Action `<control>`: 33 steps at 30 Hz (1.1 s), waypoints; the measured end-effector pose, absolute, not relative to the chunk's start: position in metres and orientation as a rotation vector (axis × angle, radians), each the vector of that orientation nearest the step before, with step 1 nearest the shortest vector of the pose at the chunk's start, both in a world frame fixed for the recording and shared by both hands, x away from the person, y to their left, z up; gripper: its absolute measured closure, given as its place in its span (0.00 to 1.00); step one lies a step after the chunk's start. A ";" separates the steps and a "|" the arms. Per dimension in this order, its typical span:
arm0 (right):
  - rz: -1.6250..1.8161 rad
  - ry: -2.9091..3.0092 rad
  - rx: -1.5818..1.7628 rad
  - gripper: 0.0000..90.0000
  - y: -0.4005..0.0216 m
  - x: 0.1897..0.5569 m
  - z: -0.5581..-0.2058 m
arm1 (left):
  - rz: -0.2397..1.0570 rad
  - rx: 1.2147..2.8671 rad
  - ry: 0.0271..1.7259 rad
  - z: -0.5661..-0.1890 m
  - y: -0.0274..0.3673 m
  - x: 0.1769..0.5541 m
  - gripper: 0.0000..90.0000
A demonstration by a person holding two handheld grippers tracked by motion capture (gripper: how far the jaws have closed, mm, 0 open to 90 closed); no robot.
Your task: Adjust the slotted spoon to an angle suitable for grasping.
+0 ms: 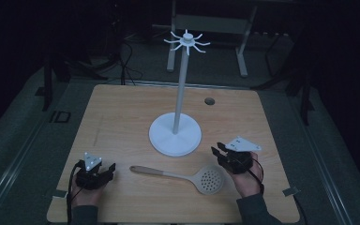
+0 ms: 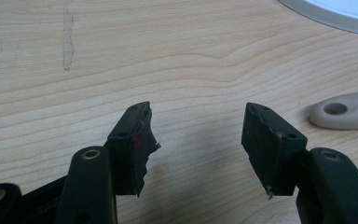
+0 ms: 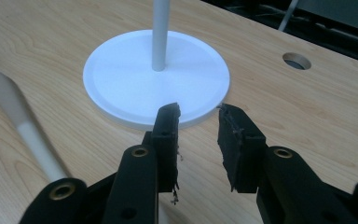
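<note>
High view showed the skimmer spoon (image 1: 187,176) lying flat on the table (image 1: 122,117) between both hands, near the hanging stand (image 1: 175,133), so either could reach it; left gripper (image 1: 104,169) gaped wide, right gripper (image 1: 217,151) narrowly parted, both empty.

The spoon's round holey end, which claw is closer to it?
Right. The right claw sits just beside and a bit behind the spoon's holey bowl. The left claw is at the other end, near the handle tip, far from the bowl.
</note>
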State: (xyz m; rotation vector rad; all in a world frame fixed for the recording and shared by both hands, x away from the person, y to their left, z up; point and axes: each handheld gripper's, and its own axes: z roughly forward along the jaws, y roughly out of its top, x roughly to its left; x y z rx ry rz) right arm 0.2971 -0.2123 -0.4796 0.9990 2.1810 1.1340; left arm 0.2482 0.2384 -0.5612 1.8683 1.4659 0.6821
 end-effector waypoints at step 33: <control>0.961 2.423 0.759 0.77 -0.139 0.315 -0.466 | 0.681 1.863 1.462 -0.561 0.239 0.249 0.48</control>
